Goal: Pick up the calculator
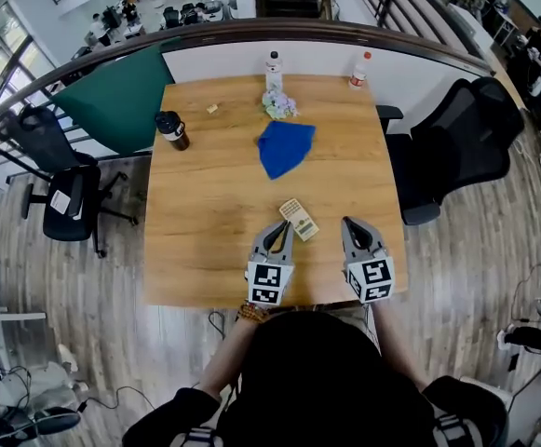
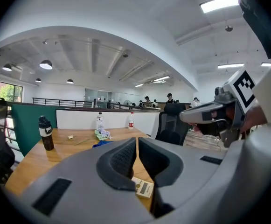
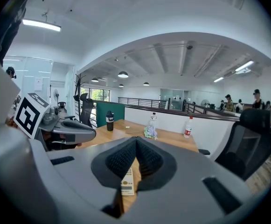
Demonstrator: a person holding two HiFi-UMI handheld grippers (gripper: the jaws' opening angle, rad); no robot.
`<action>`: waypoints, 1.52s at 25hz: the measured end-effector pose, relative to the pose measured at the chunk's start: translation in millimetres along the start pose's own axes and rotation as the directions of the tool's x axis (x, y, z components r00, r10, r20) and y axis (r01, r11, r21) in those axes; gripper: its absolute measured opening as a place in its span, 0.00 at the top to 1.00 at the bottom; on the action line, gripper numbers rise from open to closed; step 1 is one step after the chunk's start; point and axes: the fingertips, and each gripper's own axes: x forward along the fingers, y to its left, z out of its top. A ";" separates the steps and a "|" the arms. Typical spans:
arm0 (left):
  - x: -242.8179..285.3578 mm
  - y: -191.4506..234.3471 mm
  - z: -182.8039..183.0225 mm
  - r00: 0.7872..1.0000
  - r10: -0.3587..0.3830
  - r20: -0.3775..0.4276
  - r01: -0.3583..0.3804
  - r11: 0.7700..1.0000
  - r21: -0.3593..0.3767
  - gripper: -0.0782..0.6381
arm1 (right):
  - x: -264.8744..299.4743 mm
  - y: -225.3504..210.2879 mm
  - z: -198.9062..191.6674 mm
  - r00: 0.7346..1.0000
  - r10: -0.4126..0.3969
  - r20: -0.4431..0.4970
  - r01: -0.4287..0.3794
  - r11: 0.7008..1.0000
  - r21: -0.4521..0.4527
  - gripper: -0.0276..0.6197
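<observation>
A small beige calculator (image 1: 299,219) lies flat on the wooden table (image 1: 205,222), toward the near edge. My left gripper (image 1: 280,228) hovers just left of it and my right gripper (image 1: 350,223) a little to its right, both shut with nothing held. In the left gripper view the calculator (image 2: 143,187) peeks out below the closed jaws, and the right gripper (image 2: 205,114) shows at the right. The right gripper view shows the calculator (image 3: 128,181) beneath its closed jaws, with the left gripper (image 3: 70,129) at the left.
A blue cloth (image 1: 284,147) lies mid-table, with a crumpled wrapper (image 1: 279,106), two bottles (image 1: 273,69) (image 1: 358,70) and a small block (image 1: 212,108) at the far edge. A dark flask (image 1: 172,130) stands at the left. Black office chairs (image 1: 456,147) (image 1: 65,189) flank the table.
</observation>
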 end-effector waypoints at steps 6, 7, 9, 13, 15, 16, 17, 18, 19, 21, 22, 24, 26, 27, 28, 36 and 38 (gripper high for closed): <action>15.3 -9.5 -15.0 0.998 -0.046 -0.039 0.047 0.998 0.031 0.84 | 4.3 6.4 -3.6 1.000 0.029 -0.008 -0.029 1.000 0.002 0.95; 19.2 -12.1 -15.6 0.998 -0.049 -0.038 0.050 0.998 0.039 0.84 | 5.0 5.0 -6.9 0.999 0.037 -0.014 -0.037 0.999 0.000 0.95; 28.0 -14.8 -20.2 0.998 -0.045 -0.047 0.048 0.998 0.047 0.84 | 9.3 1.3 -14.8 0.998 0.057 -0.032 -0.057 0.998 -0.005 0.95; 34.2 -28.4 -40.5 0.994 -0.063 -0.093 0.066 0.997 0.031 0.84 | 14.0 -3.6 -29.5 0.993 0.096 -0.067 -0.097 0.995 -0.024 0.95; 36.2 -33.4 -52.2 0.989 -0.082 -0.122 0.087 0.995 0.040 0.84 | 18.8 -8.0 -32.2 0.995 0.077 -0.066 -0.080 0.996 -0.046 0.95; 36.0 -33.7 -59.4 0.986 -0.086 -0.142 0.093 0.995 0.042 0.84 | 20.7 -9.1 -32.4 0.996 0.062 -0.063 -0.065 0.996 -0.057 0.95; 35.3 -32.6 -66.9 0.983 -0.088 -0.163 0.096 0.995 0.041 0.84 | 22.6 -8.9 -33.1 0.997 0.053 -0.064 -0.057 0.996 -0.062 0.95; 35.4 -30.3 -73.6 0.980 -0.087 -0.181 0.096 0.995 0.039 0.84 | 25.1 -8.1 -35.3 0.996 0.054 -0.072 -0.059 0.996 -0.061 0.95; 37.1 -27.4 -78.9 0.978 -0.084 -0.193 0.093 0.995 0.038 0.84 | 28.1 -7.3 -38.2 0.994 0.064 -0.083 -0.069 0.996 -0.058 0.95; 43.8 -21.7 -86.3 0.975 -0.079 -0.207 0.089 0.995 0.041 0.84 | 35.6 -5.6 -40.0 0.992 0.090 -0.087 -0.097 0.992 -0.075 0.95; 47.3 -19.7 -89.9 0.974 -0.079 -0.214 0.090 0.995 0.042 0.84 | 38.6 -4.2 -39.7 0.991 0.101 -0.087 -0.109 0.990 -0.091 0.95; 51.7 -17.6 -99.7 0.968 -0.082 -0.235 0.095 0.995 0.042 0.84 | 41.1 -2.0 -43.0 0.988 0.116 -0.100 -0.127 0.986 -0.111 0.95; 54.9 -16.1 -112.3 0.962 -0.091 -0.258 0.104 0.994 0.039 0.84 | 42.4 -2.6 -49.3 0.986 0.117 -0.121 -0.130 0.985 -0.111 0.95; 56.8 -15.3 -118.5 0.959 -0.095 -0.266 0.110 0.993 0.040 0.84 | 43.7 -3.2 -50.6 0.986 0.115 -0.124 -0.129 0.986 -0.110 0.95; 58.6 -14.8 -124.0 0.956 -0.099 -0.275 0.115 0.992 0.042 0.84 | 44.9 -3.7 -51.4 0.985 0.114 -0.127 -0.129 0.985 -0.111 0.95; 70.6 -21.5 -168.5 0.920 -0.139 -0.366 0.156 0.988 0.016 0.82 | 44.4 -5.7 -63.5 0.980 0.113 -0.166 -0.134 0.983 -0.122 0.95; 74.5 -25.5 -178.8 0.908 -0.154 -0.390 0.172 0.985 0.012 0.78 | 43.7 -9.1 -66.6 0.978 0.105 -0.182 -0.129 0.984 -0.125 0.95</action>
